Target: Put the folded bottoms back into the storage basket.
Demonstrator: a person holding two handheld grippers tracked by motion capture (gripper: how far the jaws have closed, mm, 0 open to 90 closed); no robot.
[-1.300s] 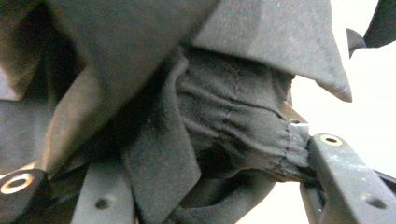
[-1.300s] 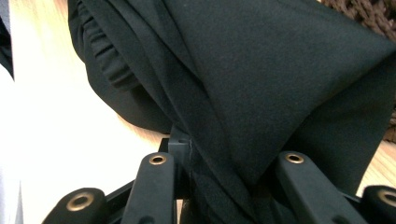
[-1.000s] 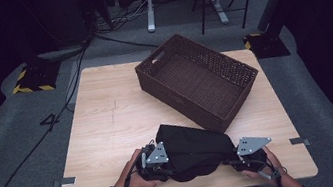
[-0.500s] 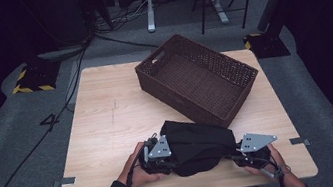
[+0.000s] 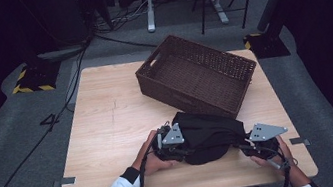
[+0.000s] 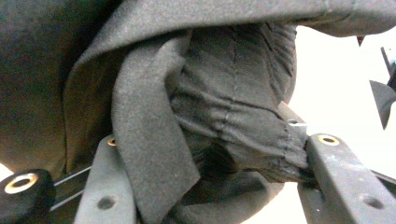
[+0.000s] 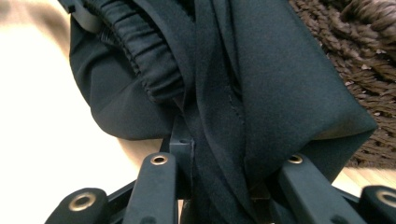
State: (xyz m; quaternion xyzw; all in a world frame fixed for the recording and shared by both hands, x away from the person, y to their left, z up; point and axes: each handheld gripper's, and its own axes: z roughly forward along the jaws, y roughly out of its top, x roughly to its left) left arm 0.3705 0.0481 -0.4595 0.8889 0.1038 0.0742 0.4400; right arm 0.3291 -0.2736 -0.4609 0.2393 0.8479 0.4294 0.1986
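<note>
Here the black garment [image 5: 207, 135] is stretching between the left claw [image 5: 176, 148] and the right claw [image 5: 252, 144], each clamping bunched cloth

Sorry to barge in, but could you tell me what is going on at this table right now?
A person is handling a folded black garment with a gripper in each hand. The left gripper is clamped on the garment's left end and the right gripper on its right end, with cloth bunched between the fingers in both gripper views. The garment sits at the near edge of the wooden table, just in front of an empty brown wicker basket, which it has not yet entered.
</note>
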